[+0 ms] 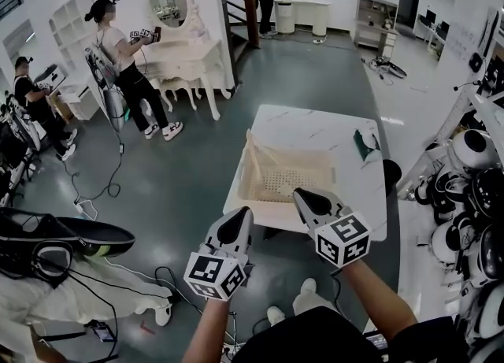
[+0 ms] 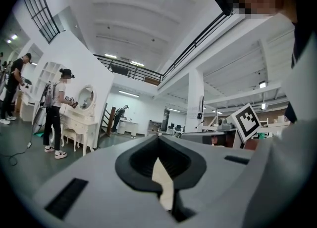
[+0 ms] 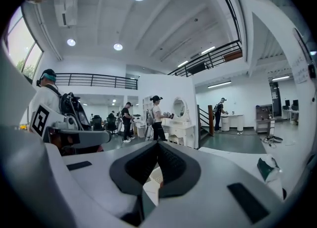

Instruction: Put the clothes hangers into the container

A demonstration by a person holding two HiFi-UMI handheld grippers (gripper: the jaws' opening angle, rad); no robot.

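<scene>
A cream perforated basket point(image 1: 279, 174) stands empty on the white marble table point(image 1: 315, 129). At the table's right edge lies a small pile of dark green and white pieces point(image 1: 366, 144), point(image 3: 267, 168), too small to tell apart. My left gripper point(image 1: 239, 213) hovers before the table's near left corner, above the floor, shut and empty. My right gripper point(image 1: 300, 193) hangs over the basket's near right corner, also shut with nothing in it. Both gripper views look out level across the room, over the left gripper point(image 2: 158, 137) and the right gripper point(image 3: 157, 144).
A white dressing table point(image 1: 185, 58) stands at the back left with a person point(image 1: 126, 66) beside it. More people sit at the left wall. Cables point(image 1: 102, 188) trail over the grey floor. Shelves of round white and black gear point(image 1: 468, 188) line the right side.
</scene>
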